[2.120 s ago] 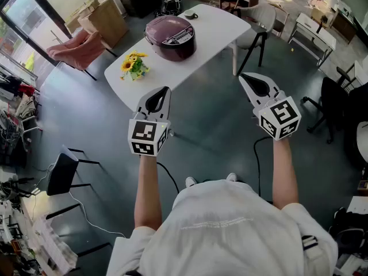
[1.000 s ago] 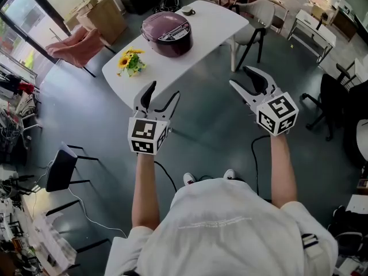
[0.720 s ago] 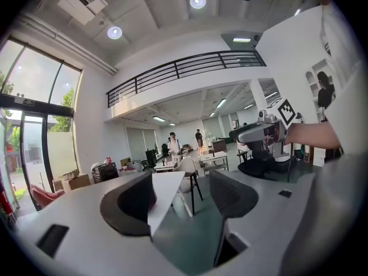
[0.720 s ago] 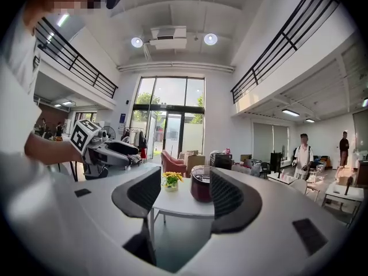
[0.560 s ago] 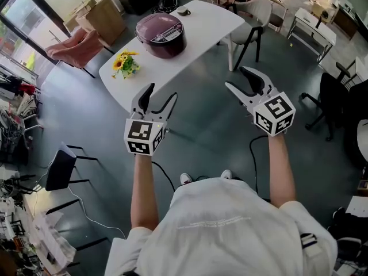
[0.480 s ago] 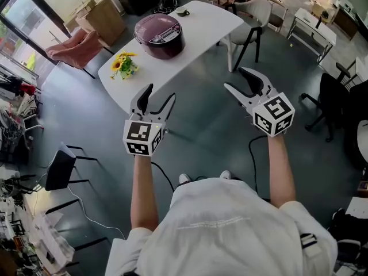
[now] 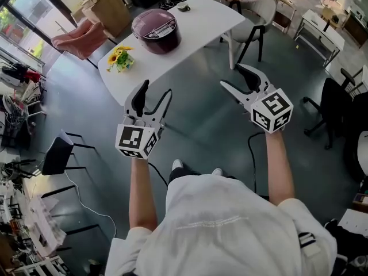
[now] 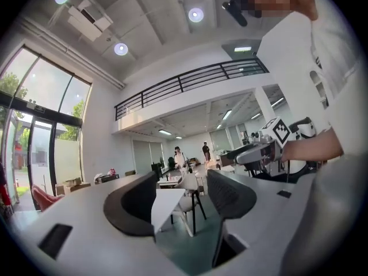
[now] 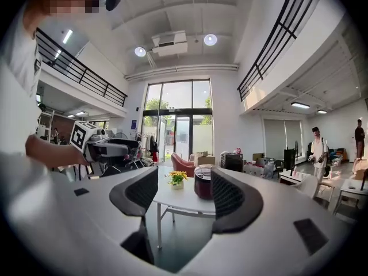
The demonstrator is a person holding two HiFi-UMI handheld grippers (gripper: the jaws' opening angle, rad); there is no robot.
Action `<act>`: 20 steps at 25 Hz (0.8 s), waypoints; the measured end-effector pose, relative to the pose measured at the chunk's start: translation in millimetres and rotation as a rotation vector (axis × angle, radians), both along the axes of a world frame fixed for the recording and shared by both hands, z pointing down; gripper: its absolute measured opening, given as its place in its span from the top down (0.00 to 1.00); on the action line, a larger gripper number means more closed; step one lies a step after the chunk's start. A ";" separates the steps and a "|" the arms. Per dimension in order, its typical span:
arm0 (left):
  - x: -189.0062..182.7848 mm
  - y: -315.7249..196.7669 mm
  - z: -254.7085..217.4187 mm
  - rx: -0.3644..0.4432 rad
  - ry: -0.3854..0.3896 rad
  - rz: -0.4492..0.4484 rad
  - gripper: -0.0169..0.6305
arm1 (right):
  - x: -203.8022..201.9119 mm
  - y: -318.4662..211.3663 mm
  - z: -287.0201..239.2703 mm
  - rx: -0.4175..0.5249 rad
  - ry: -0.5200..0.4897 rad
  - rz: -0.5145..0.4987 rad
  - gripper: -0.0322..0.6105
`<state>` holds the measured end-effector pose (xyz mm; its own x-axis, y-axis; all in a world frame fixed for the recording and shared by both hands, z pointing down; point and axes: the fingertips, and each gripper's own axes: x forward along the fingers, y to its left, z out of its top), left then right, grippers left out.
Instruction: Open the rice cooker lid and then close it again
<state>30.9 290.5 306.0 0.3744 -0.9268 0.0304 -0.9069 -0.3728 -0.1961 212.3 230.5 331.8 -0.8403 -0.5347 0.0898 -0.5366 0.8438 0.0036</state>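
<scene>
- Plainly, the round maroon rice cooker [image 7: 155, 30] sits closed on the white surface [image 7: 201, 19], well beyond reach
- The left tool [image 7: 155, 91] gapes empty; the right tool [image 7: 232, 76], empty too, has just been opening its jaws, presumably ahead of the grasp

The head view looks steeply down from above the person. A white oval table [image 7: 198, 30] lies well off in the upper middle of the frame, bearing a dark maroon round rice cooker [image 7: 155, 30] and a small bunch of yellow flowers [image 7: 119, 57]. The right gripper view faces level, from some way off, at that same table [image 9: 172, 201], cooker [image 9: 202, 181] and flowers [image 9: 176, 177] at mid-frame. The left gripper view, also level, shares only a table corner [image 8: 165, 203] at centre.
</scene>
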 end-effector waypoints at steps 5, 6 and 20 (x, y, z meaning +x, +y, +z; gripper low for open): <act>4.7 -2.9 9.0 -0.038 0.039 -0.026 0.52 | 7.6 2.3 5.2 -0.021 -0.022 -0.041 0.48; 4.8 -4.2 11.7 -0.050 0.037 -0.033 0.52 | 9.2 1.4 5.8 -0.023 -0.021 -0.039 0.48; 1.9 -49.6 30.1 -0.066 0.051 -0.038 0.53 | 11.7 -39.8 15.5 -0.032 0.001 -0.008 0.46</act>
